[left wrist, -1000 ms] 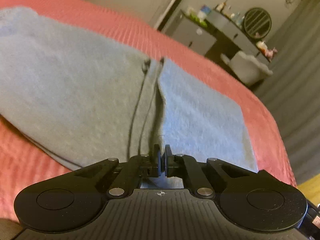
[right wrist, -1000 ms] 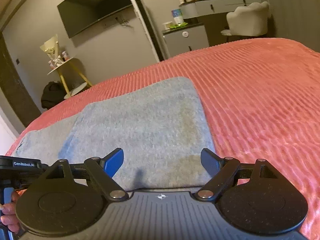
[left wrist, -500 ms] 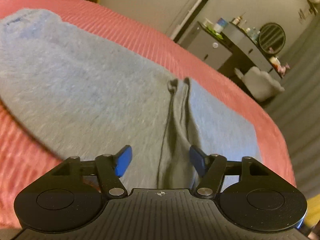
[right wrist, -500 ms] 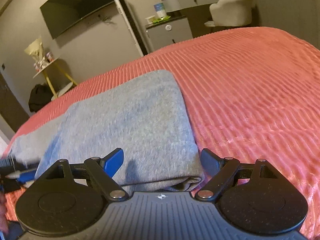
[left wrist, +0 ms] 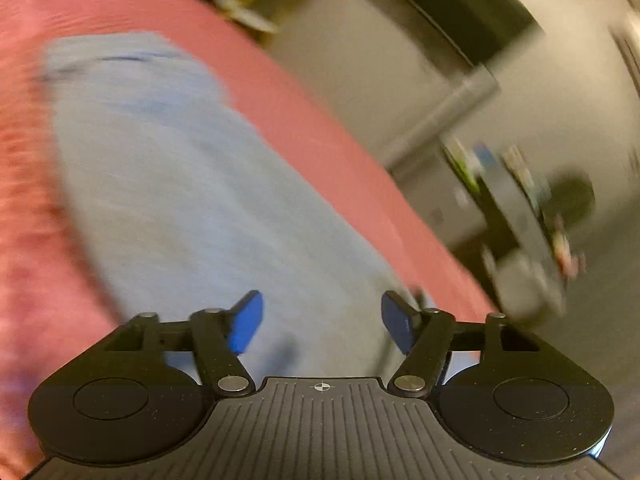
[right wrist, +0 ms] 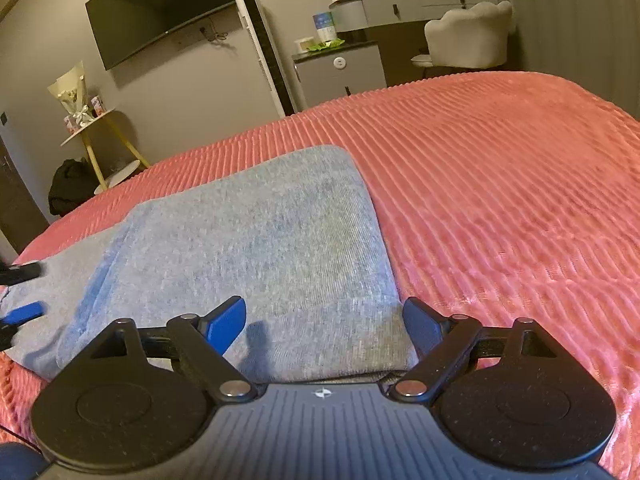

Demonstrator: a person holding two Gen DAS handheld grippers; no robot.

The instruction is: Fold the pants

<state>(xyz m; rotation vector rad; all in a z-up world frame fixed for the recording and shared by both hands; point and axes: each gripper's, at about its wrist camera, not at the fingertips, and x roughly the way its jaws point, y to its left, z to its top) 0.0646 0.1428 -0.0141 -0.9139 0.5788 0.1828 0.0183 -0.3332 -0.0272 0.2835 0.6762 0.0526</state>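
Note:
Grey pants [right wrist: 260, 248] lie folded flat on a coral ribbed bedspread [right wrist: 500, 200]. My right gripper [right wrist: 324, 326] hovers over their near right corner. Its jaws are opening a little wider, and the pads touch nothing. In the left wrist view, which is motion-blurred and tilted, the pants [left wrist: 180, 200] stretch away to the upper left. My left gripper [left wrist: 320, 320] is open above the cloth with nothing between its blue pads. The left gripper [right wrist: 22, 292] also shows at the left edge of the right wrist view, open over the pants' left end.
The bedspread [left wrist: 24, 200] runs wide to the right of the pants. Beyond the bed are a wall TV [right wrist: 160, 12], a yellow-legged side table [right wrist: 96, 136], a grey cabinet [right wrist: 340, 72], a white chair [right wrist: 468, 36] at a dresser, and a dark bag [right wrist: 68, 188] on the floor.
My left gripper, shut on the pants' folded edge a second ago, has opened, let the cloth go and swung sideways while rolling. The right gripper has barely moved.

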